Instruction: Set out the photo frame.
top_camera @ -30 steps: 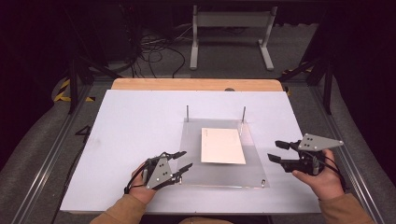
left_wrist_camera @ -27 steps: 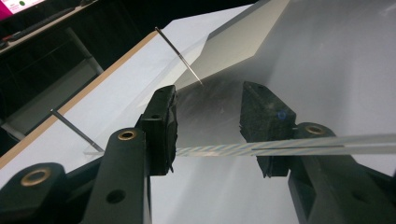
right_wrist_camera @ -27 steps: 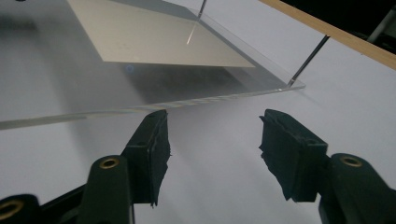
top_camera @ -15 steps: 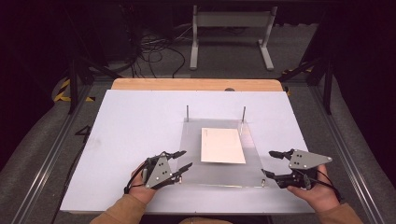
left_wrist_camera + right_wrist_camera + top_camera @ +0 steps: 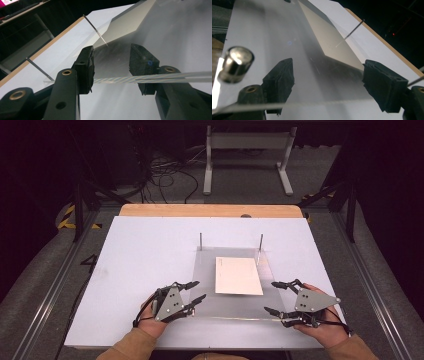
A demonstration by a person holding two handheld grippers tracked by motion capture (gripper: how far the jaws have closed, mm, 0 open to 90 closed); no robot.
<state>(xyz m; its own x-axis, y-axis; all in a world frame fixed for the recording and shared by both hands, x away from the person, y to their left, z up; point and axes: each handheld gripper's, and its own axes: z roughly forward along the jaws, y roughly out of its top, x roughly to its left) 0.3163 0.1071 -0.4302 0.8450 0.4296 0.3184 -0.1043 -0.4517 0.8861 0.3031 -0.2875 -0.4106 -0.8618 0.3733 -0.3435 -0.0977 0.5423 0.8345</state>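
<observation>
Lying between both tongs (image 5: 192, 291), white card (image 5: 238, 275)

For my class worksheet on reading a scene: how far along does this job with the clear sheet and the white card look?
Done: the white card lies flat on the clear sheet, near two upright pins. In hand: the left gripper and right gripper are open at the sheet's near corners, its edge between the left jaws. Left: nothing is gripped or lifted yet; the goal itself isn't shown.
</observation>
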